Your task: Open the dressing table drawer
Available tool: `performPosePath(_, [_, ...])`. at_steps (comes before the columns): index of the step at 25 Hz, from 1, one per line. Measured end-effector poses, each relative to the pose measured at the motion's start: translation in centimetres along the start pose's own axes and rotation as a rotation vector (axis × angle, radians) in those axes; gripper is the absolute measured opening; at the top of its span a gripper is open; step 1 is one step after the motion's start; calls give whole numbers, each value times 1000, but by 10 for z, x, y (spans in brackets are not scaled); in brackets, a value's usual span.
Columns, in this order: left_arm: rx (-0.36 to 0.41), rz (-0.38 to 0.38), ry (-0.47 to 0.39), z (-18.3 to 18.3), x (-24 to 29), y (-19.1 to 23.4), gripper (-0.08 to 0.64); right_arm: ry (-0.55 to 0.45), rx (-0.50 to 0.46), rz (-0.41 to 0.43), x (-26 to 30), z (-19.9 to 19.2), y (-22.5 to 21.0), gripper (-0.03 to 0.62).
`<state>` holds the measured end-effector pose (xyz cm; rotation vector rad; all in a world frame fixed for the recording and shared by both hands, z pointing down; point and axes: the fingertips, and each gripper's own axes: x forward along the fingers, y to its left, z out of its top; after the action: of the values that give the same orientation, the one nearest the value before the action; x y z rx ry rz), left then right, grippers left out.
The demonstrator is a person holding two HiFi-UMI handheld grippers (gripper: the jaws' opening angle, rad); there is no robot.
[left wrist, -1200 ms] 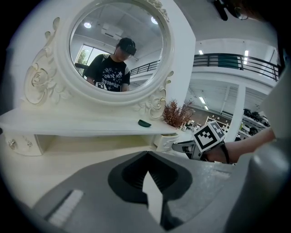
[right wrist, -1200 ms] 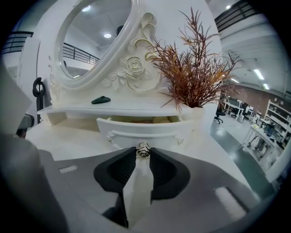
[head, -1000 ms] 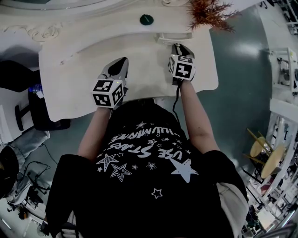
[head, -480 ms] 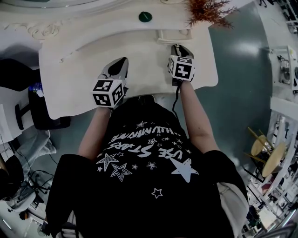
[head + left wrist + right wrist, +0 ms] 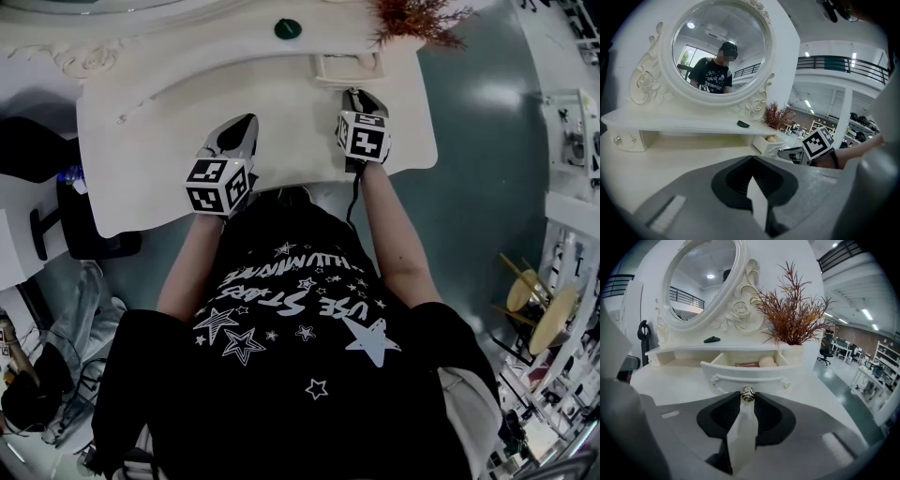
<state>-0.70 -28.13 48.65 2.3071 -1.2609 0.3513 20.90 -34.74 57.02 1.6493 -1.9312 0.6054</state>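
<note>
Across the glossy white top of the carved dressing table [image 5: 169, 141], beneath its oval mirror [image 5: 701, 282], we see the curved drawer [image 5: 750, 373] standing partly open, its small metal knob [image 5: 748, 393] pinched between the jaws of our right gripper [image 5: 748, 400], while our left gripper [image 5: 752, 160], jaws together on nothing, is held to its left

the right gripper [image 5: 748, 397] has its two jaws closed on the small metal knob [image 5: 748, 393] of the drawer [image 5: 750, 376]. the drawer stands open just ahead of the jaws; inside lie a round pale thing [image 5: 767, 362] and a flat brown thing [image 5: 747, 364]. further ahead and to the right stands a reddish dry plant [image 5: 794, 315], to the left an oval mirror [image 5: 701, 280].
</note>
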Motion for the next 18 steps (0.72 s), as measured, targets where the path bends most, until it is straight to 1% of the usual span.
performPosePath(10, [-9, 19, 3, -6, -4, -9, 0, -7, 5, 21, -3, -3, 0, 126])
performPosePath(14, [-8, 38, -4, -7, -7, -15, 0, -2, 8, 37, -5, -3, -1, 130])
performPosePath(18, [-7, 69, -20, -7, -12, -19, 0, -8, 17, 60, -7, -3, -2, 184])
